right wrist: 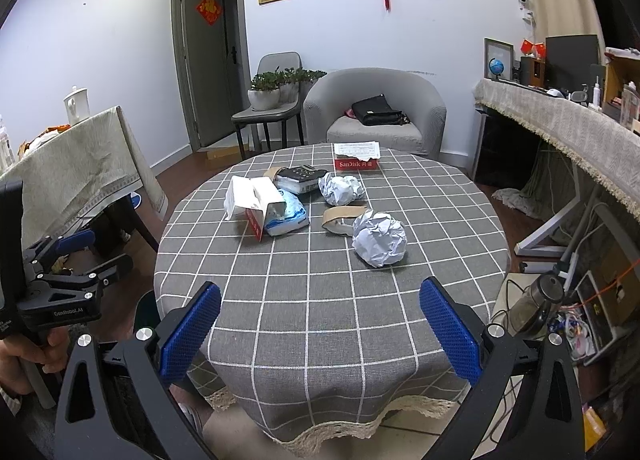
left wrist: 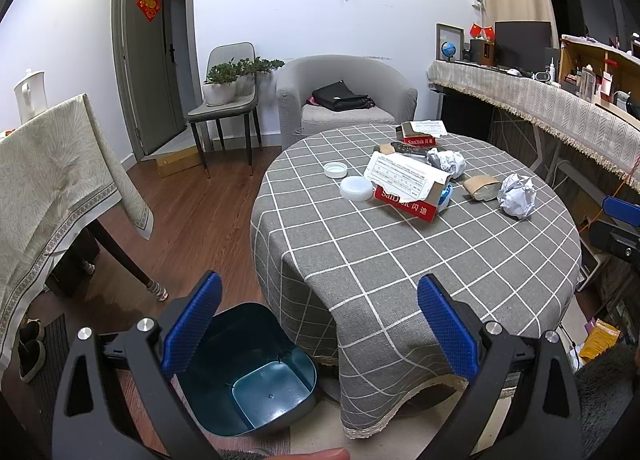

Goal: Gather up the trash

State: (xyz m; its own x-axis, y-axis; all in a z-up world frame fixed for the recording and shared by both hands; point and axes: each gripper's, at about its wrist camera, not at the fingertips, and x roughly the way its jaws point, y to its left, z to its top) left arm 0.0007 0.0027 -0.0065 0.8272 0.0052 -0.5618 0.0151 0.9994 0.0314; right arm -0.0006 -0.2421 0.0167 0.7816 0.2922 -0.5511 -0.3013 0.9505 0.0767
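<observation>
Both claws gaped, gripping nothing. Right claw (right wrist: 320, 324) hung at the bench (right wrist: 320, 300) edge; crumpled paper ball (right wrist: 379, 238) lay straight ahead, slightly right, nearest it. Left claw (left wrist: 320, 324) sat beside the open bin (left wrist: 256, 372) on the floor.

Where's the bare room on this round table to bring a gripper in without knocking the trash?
The near half of the table is bare cloth, from the front edge up to the nearest paper ball. The right rim beside that ball is free too. The middle and far side are crowded: torn red box, cardboard ring, second paper ball.
</observation>
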